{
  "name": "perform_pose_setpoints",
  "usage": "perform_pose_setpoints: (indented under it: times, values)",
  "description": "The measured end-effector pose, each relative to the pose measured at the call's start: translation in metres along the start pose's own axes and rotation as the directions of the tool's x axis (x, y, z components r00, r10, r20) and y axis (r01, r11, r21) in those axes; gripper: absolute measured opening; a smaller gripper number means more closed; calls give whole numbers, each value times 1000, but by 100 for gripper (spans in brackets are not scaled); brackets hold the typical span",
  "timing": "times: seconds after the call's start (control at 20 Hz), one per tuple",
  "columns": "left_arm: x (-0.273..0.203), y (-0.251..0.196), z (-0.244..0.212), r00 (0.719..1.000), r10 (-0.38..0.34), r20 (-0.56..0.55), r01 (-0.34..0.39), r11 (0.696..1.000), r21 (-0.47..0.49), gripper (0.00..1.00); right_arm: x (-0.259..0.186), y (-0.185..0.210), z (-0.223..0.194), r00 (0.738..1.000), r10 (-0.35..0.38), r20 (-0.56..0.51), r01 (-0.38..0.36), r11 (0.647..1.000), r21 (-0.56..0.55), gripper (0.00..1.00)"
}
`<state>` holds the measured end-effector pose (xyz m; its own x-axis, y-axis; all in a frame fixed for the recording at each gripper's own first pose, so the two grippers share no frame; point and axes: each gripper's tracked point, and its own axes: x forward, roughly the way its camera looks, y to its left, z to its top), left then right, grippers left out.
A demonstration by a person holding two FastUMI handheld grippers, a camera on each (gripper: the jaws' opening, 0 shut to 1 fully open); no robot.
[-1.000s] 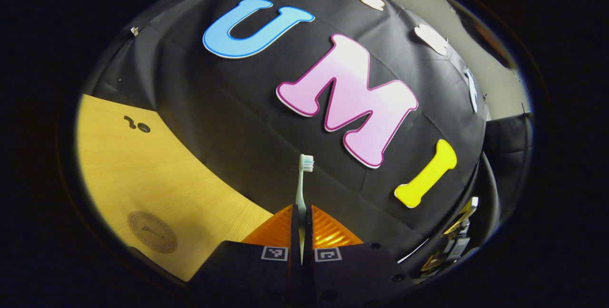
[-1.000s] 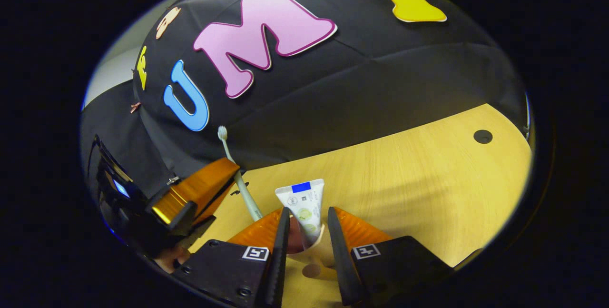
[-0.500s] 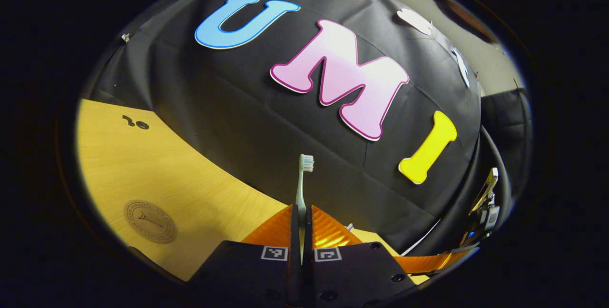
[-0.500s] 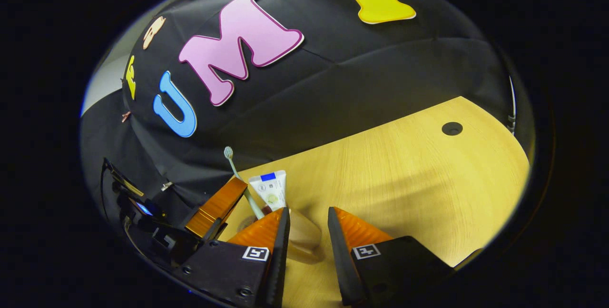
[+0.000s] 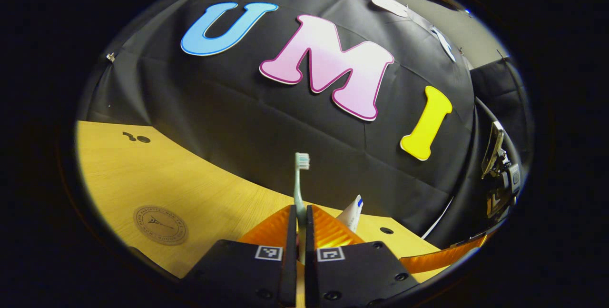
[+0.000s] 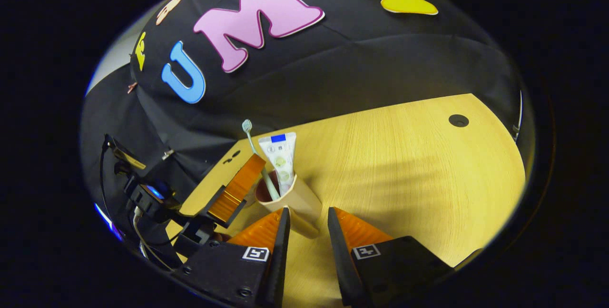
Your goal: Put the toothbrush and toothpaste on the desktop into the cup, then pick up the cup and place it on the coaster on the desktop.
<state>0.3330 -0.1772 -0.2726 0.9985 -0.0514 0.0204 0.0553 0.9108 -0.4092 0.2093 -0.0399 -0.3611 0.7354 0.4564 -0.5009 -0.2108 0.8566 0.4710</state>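
Observation:
My left gripper (image 5: pixel 299 213) is shut on the pale green toothbrush (image 5: pixel 299 179), which stands upright with its bristles on top. In the right gripper view the beige cup (image 6: pixel 297 203) stands on the wooden table (image 6: pixel 404 165). The white toothpaste tube (image 6: pixel 280 158) leans in it, and the toothbrush (image 6: pixel 257 155) has its lower end inside the cup's mouth, held by the left gripper (image 6: pixel 235 189) beside the rim. My right gripper (image 6: pixel 304 227) is open, its tips either side of the cup's base without pressing. The round brown coaster (image 5: pixel 160 224) lies on the table at the left of the left gripper view.
The booth's black cloth wall rises behind the table. A dark hole (image 6: pixel 458 120) marks the far right of the tabletop. Cables and a small device (image 5: pixel 499 174) hang at the right edge of the left gripper view.
The left gripper has lowered the toothbrush until its end went into the cup. The right gripper has drawn back from the cup, where the toothpaste stays.

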Motion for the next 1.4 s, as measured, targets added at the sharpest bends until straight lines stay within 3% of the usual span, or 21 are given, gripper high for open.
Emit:
perform_pose_setpoints:
  times: [0.15,0.2,0.3,0.35,0.4,0.45,0.5,0.75,0.8,0.85,1.1,1.4]
  values:
    - [-5,7,-9,999,11,-42,-10,1000,10,24,-4,-2,3,999,2,-39,-4,999,-54,49]
    - [-8,7,-8,999,9,-40,-8,1000,23,30,-5,-2,3,998,5,-56,-9,997,-72,39]
    - [-11,10,-8,999,9,-52,-6,999,54,36,-5,3,3,995,17,-96,-26,995,-97,41]
    - [-15,10,-8,998,5,-66,-1,998,62,38,-3,6,3,992,25,-121,-38,994,-106,52]
    - [-21,9,-8,997,2,-80,3,998,68,34,-1,10,1,989,30,-145,-47,992,-114,52]
    - [-27,11,-6,996,3,-92,4,997,76,49,-2,16,-1,982,38,-185,-63,990,-129,52]
    - [-36,13,-3,995,6,-101,3,996,87,57,-2,19,-4,973,30,-227,-66,986,-153,52]
    - [-107,40,10,980,40,-196,-8,987,162,77,19,26,-17,941,-20,-339,-77,959,-272,57]
    - [-123,47,12,975,52,-217,-11,983,184,80,25,27,-21,932,-31,-360,-79,954,-288,46]
    - [-141,54,14,969,67,-238,-17,979,204,81,31,27,-25,922,-54,-382,-74,947,-312,56]
    - [-208,79,20,943,128,-308,-68,978,199,81,54,31,-42,873,-119,-473,-89,915,-394,56]
    - [-227,85,20,937,145,-317,-96,982,165,81,69,26,-46,829,-196,-524,-61,899,-434,57]
